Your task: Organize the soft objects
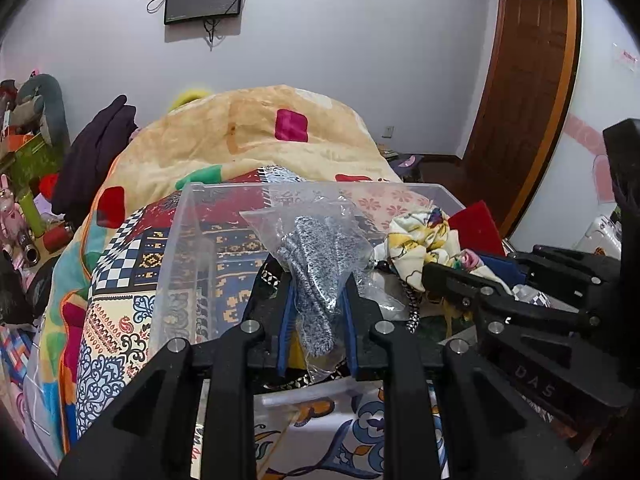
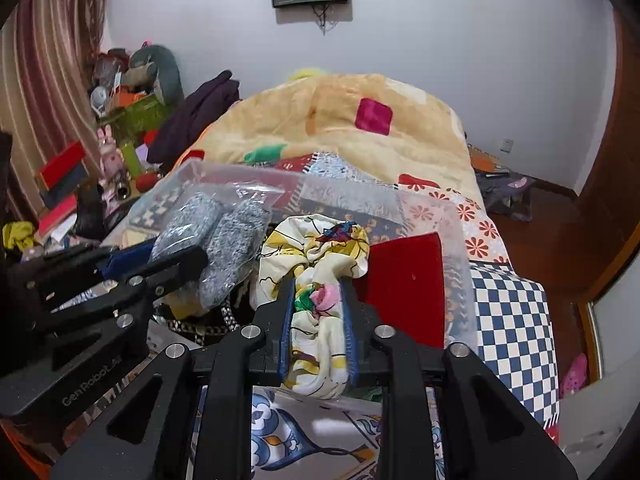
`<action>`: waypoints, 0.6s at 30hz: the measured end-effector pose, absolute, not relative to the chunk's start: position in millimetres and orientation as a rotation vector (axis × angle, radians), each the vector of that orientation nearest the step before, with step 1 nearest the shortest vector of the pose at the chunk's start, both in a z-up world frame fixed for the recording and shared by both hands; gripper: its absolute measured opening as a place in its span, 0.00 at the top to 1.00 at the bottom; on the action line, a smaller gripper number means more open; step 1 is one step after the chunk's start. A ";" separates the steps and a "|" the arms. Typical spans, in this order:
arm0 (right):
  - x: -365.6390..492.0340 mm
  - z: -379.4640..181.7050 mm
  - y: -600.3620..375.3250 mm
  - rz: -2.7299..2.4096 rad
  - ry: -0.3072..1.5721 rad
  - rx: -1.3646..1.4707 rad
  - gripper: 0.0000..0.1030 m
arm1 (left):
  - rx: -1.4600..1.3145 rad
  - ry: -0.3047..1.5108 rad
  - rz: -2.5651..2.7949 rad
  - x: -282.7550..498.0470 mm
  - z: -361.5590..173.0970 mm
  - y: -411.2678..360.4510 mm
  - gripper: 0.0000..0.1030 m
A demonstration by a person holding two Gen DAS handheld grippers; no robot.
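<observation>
While both grippers grip cloth, a quilt (image 1: 260, 128) covers the bed

Colours on a cluttered bed

Speckled grey knit (image 1: 316, 276) in clear bag; cream floral cloth (image 2: 320, 264), yellow and pink; red, possibly velvet, panel (image 2: 404, 284); blue-and-white checked bedcover (image 2: 516, 336); peach quilt (image 1: 256, 136).

1 clear bin (image 1: 176, 240), 1 bagged knit (image 1: 316, 264), 1 floral cloth (image 2: 316, 248), 1 red pad (image 2: 404, 280).
</observation>
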State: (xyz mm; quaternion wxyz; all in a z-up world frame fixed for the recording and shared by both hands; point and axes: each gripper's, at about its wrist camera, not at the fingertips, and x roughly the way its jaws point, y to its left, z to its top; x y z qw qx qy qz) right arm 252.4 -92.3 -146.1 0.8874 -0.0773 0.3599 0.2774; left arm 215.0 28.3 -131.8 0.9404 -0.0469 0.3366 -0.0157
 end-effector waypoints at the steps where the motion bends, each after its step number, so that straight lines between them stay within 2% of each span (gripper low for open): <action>1: 250.0 -144.9 -92.8 0.572 0.736 -0.170 0.78 | -0.092 0.686 -0.035 213.5 -131.6 27.9 0.77; 5: 247.4 -140.2 -96.3 0.567 0.726 -0.176 0.64 | -0.088 0.679 -0.048 205.5 -126.1 27.9 0.71; 9: 242.1 -131.4 -107.1 0.584 0.719 -0.150 0.63 | -0.090 0.647 -0.055 186.4 -112.3 28.8 0.62; 13: 231.2 -114.7 -121.5 0.605 0.694 -0.095 0.57 | -0.078 0.587 -0.060 160.9 -88.4 25.7 0.61; 15: 221.9 -102.1 -130.2 0.608 0.662 -0.073 0.56 | -0.068 0.541 -0.065 143.0 -71.7 22.2 0.59; 18: 204.5 -81.0 -141.7 0.612 0.607 -0.055 0.56 | -0.061 0.478 -0.064 121.3 -50.0 18.2 0.51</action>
